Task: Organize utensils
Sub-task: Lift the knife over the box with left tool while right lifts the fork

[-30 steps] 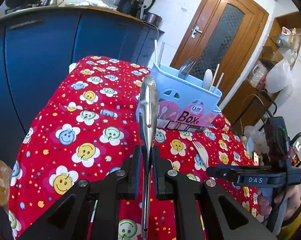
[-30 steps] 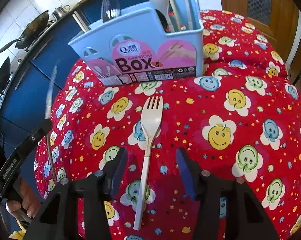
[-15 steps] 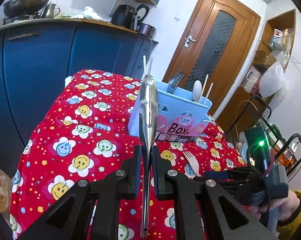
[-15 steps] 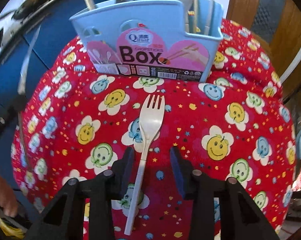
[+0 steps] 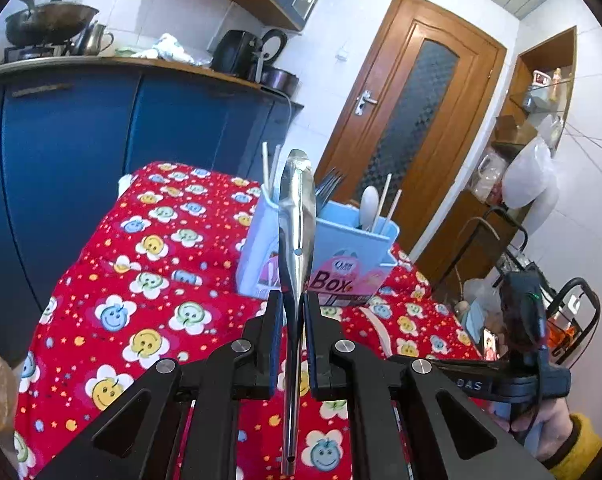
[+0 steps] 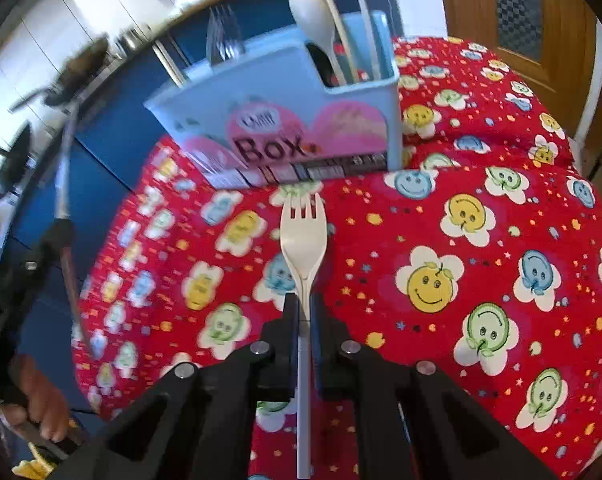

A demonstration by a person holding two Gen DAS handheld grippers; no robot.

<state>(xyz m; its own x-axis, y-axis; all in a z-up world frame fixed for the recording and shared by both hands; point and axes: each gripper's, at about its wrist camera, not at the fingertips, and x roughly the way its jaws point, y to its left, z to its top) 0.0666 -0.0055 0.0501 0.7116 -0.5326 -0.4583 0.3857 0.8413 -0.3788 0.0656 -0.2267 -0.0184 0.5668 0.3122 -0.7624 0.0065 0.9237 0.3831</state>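
On the red smiley cloth [image 6: 481, 216], just before the blue utensil box [image 6: 285, 92], the right gripper [image 6: 304, 312] has just been closing its jaws, pinching the white plastic fork [image 6: 303, 240]; the left gripper [image 5: 292, 312] clamps a steel spoon [image 5: 297, 216] edge-on, raised.

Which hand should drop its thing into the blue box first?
Probably left. Its hand-held gripper already holds the metal spoon lifted near the blue box; the right one has only just closed on the white fork.
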